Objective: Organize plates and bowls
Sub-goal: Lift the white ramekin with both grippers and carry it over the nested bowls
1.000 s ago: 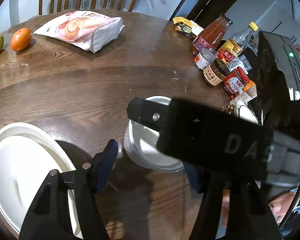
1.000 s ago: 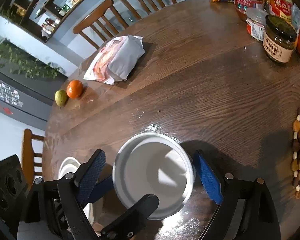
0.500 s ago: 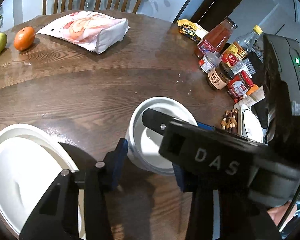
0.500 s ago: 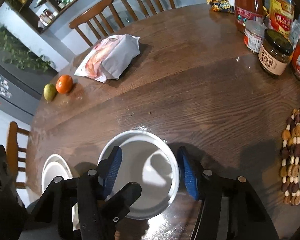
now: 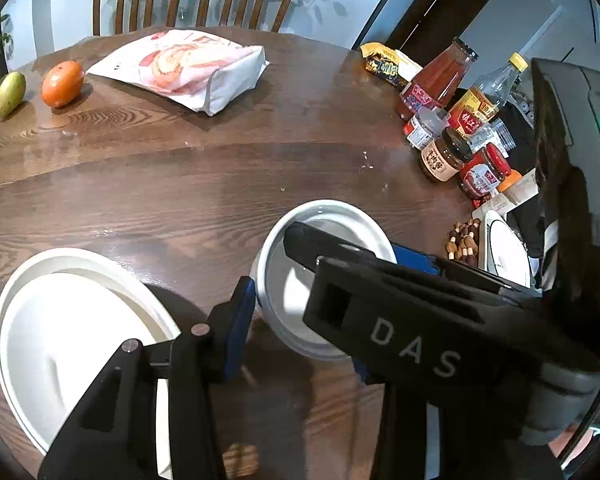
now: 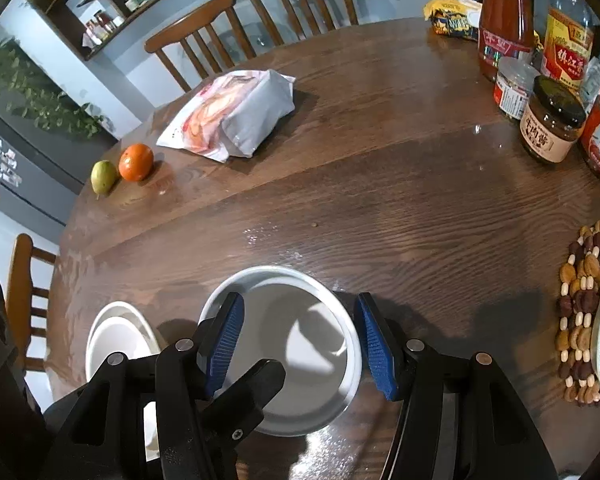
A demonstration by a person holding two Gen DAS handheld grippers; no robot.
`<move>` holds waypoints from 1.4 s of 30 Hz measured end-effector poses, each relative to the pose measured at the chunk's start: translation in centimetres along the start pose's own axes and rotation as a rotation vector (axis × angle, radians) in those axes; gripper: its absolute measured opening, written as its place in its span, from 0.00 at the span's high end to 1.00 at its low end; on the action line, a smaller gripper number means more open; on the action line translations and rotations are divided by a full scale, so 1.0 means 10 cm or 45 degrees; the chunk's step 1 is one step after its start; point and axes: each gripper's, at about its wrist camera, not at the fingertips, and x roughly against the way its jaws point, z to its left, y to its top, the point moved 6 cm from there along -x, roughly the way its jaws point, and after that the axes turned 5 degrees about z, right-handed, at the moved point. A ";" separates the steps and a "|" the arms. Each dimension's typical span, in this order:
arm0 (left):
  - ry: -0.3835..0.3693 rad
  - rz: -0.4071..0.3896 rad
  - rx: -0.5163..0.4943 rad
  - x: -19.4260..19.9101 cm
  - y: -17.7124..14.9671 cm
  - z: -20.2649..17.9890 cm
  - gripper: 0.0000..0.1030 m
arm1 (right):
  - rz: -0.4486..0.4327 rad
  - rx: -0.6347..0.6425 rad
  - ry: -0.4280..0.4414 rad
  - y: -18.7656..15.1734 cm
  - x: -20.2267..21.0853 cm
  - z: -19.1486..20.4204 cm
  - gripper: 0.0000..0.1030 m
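I am at the grasping step: the round white ceramic bowl (image 6: 288, 292) is being taken up so it can be put away with the other dishes. It stands upright and empty on the dark brown wooden tabletop (image 6: 380, 200), near its front edge, with the stack of wide white plates (image 5: 72, 340) just beside it on my left.

My right tool (image 6: 300, 344) has just been closing with the bowl between its jaws. Its blue ribbed pads (image 6: 224, 340) now sit against opposite sides of the rim, so I read it as grasping the bowl across its width.

My left tool (image 5: 300, 344) is clenched as far as it goes. One blue pad touches the bowl's outer wall on the left. Its other finger is mostly hidden behind the right tool, so I cannot tell whether it truly pinches the bowl or only rests against it.

The bowl looks smooth and glossy, with a thin rim, steep walls and a clean inside. I judge it slippery under the pads and apt to tip if raised unevenly.

The next move, as I judge it, calls for a level, straight lift. One tool should probably let go first so the two do not pull against each other. The bowl can then be carried to the plates without knocking their rim.
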 end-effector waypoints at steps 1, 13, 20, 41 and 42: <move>0.004 -0.007 -0.003 0.02 0.00 0.00 0.61 | -0.007 0.005 -0.003 0.00 0.02 0.01 0.41; 0.005 -0.081 -0.015 0.34 -0.03 -0.02 0.60 | -0.116 0.049 -0.004 -0.03 0.36 0.22 0.41; 0.010 -0.163 -0.030 0.59 -0.07 -0.09 0.59 | -0.194 0.084 0.023 -0.07 0.60 0.34 0.41; 0.085 -0.332 0.016 1.16 -0.32 0.13 0.57 | -0.314 0.238 0.118 -0.31 0.90 0.93 0.41; 0.087 -0.330 0.019 1.17 -0.33 0.15 0.57 | -0.308 0.243 0.116 -0.33 0.90 0.95 0.41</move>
